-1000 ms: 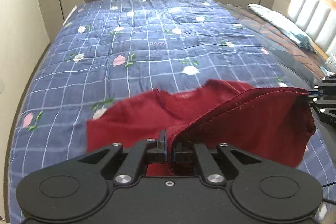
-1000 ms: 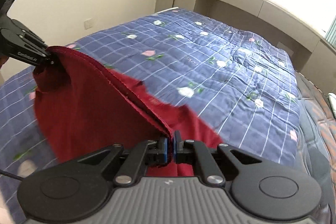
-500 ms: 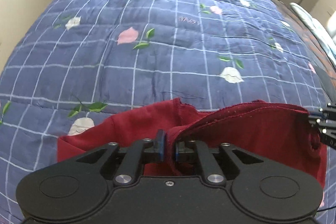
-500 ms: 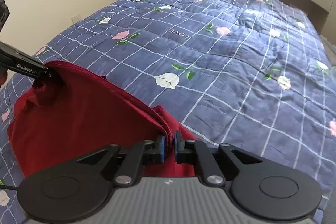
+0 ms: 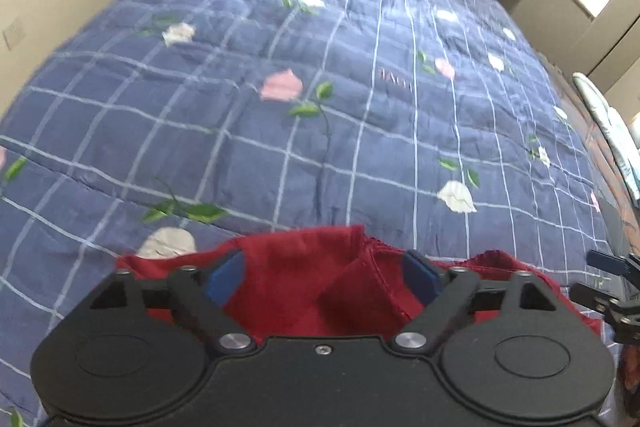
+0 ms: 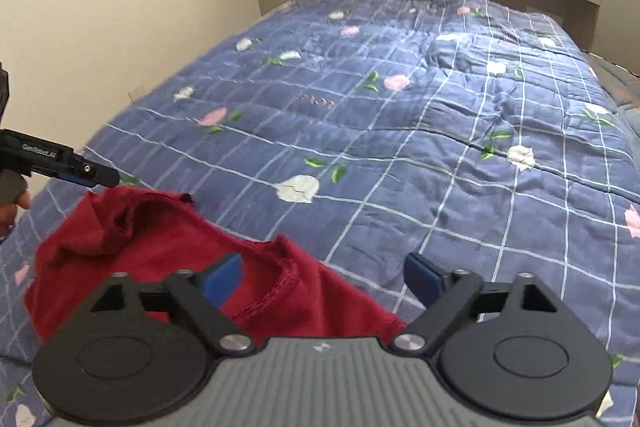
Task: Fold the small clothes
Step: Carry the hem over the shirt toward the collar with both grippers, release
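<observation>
Both claws spread wide, gripping nothing: left claw [image 5: 324, 273], right claw [image 6: 324, 277]. Red shirt [image 6: 160, 247] lies crumpled on quilt [image 6: 400, 147].

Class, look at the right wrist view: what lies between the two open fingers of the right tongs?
Between the right tongs' fingers lies the hemmed edge of the red garment, with the blue floral quilt beyond. The right wrist view shows it.

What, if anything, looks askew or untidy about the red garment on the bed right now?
The red garment lies rumpled on the blue quilt: its far corner is bunched into a lump and its hemmed edge curls upward instead of lying flat. Both tools, left and right, are open.
</observation>
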Demonstrator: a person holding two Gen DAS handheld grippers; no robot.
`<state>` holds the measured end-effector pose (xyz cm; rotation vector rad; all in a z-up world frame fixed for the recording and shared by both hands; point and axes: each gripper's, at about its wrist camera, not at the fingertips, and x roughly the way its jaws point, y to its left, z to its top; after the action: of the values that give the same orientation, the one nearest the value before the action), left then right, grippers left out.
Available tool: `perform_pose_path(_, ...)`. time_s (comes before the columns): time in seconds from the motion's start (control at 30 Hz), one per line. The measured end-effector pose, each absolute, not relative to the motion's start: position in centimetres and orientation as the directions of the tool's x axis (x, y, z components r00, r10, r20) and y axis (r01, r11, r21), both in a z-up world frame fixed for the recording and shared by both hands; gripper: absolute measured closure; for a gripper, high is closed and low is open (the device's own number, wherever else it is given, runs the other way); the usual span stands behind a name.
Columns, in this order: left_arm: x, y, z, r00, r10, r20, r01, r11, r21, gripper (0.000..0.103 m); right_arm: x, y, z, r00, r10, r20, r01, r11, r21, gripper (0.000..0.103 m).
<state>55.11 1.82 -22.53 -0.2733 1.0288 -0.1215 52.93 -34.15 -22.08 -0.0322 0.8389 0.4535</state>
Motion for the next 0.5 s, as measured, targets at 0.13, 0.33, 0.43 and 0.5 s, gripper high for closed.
perform_pose_path(0.13,52.1,2.0,-21.8,0.558,-0.214,-0.802,0.027,0.970,-0.240,0.002,49.7,-33.9,-22.2,0.560,0.395,-0.728,-0.450,0.883,0.132,0.005)
perform_pose_path(0.33,48.3,0.3,-24.1,0.518,-0.148,-0.842,0.151,0.985,-0.080,0.002,46.7,-32.8,-24.4,0.527,0.355,-0.772,-0.484,0.872,0.071,0.016)
perform_pose_path(0.43,48.3,-0.1,-25.4,0.518,-0.083,-0.851,0.146,0.989,-0.007,0.014,47.0,-32.7,-25.1,0.544,0.328,-0.773,-0.450,0.891,0.061,0.041)
perform_pose_path(0.5,48.9,0.3,-25.7,0.516,-0.059,-0.855,0.112,0.994,-0.001,0.027,47.5,-33.0,-25.2,0.560,0.316,-0.766,-0.417,0.906,0.070,0.061)
